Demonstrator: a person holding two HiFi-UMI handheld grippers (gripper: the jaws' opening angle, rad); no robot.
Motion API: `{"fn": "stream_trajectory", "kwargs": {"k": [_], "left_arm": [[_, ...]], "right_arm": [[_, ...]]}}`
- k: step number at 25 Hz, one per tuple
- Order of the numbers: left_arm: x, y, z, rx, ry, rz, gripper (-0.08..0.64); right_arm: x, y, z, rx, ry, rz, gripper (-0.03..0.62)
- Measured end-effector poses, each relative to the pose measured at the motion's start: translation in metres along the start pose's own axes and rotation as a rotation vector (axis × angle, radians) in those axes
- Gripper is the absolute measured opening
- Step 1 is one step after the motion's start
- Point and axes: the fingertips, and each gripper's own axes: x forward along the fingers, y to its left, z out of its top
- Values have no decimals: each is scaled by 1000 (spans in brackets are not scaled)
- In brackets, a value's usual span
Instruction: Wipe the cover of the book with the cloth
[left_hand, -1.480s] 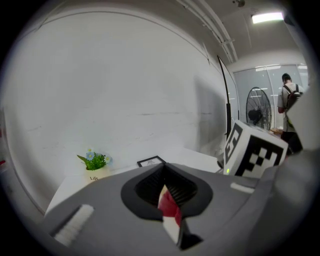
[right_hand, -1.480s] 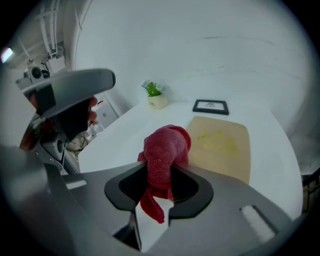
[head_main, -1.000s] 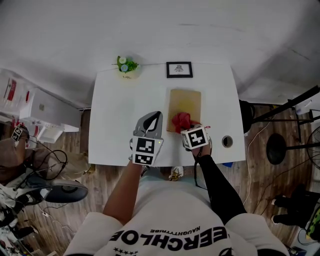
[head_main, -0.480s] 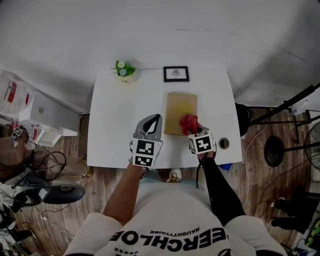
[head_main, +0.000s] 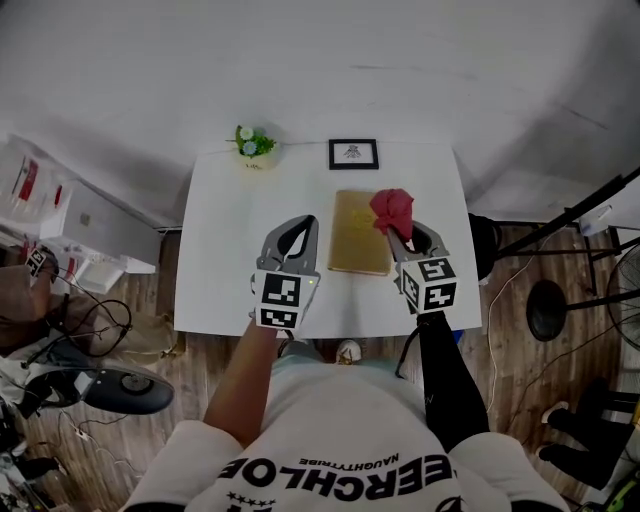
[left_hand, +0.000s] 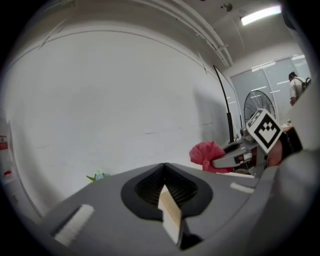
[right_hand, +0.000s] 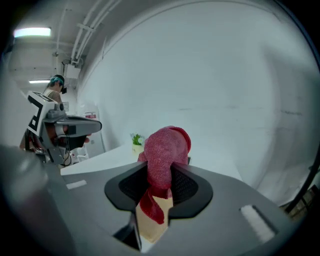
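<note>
The crumpled red cloth (right_hand: 165, 150) looks rough and bumpy. The flat tan book (head_main: 358, 235) has a smooth, dull cover. The white table (head_main: 230, 230) is smooth. The grey right gripper (head_main: 402, 238) is dull plastic

**Count of things at the table**

There are two grippers: one left gripper (head_main: 301, 223) and one right gripper (head_main: 394, 230). One book (head_main: 358, 238) lies between them. One red cloth (head_main: 392, 207) sits in the right gripper. Ahead of both are one framed picture (head_main: 353, 153) and one small plant (head_main: 254, 142), seemingly potted. One white table (head_main: 222, 250) carries everything.
</note>
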Motion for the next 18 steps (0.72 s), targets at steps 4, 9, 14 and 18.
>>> {"fn": "stream_trajectory", "kwargs": {"k": [4,9,14,18], "left_arm": [[-9,10,42,32,-80,23,57],[-20,19,76,42,-145,44,57],[-24,23,87,37,-164,57,57],[-26,19,88,28,-171,53,57]], "right_arm": [[-24,-1,59,-106,-135,-39,104],[-45,0,96,-164,-217,-100,103],[-53,-1,109,-162,-248,-107,103],[-56,2,108,-154,-255,-98,103]]}}
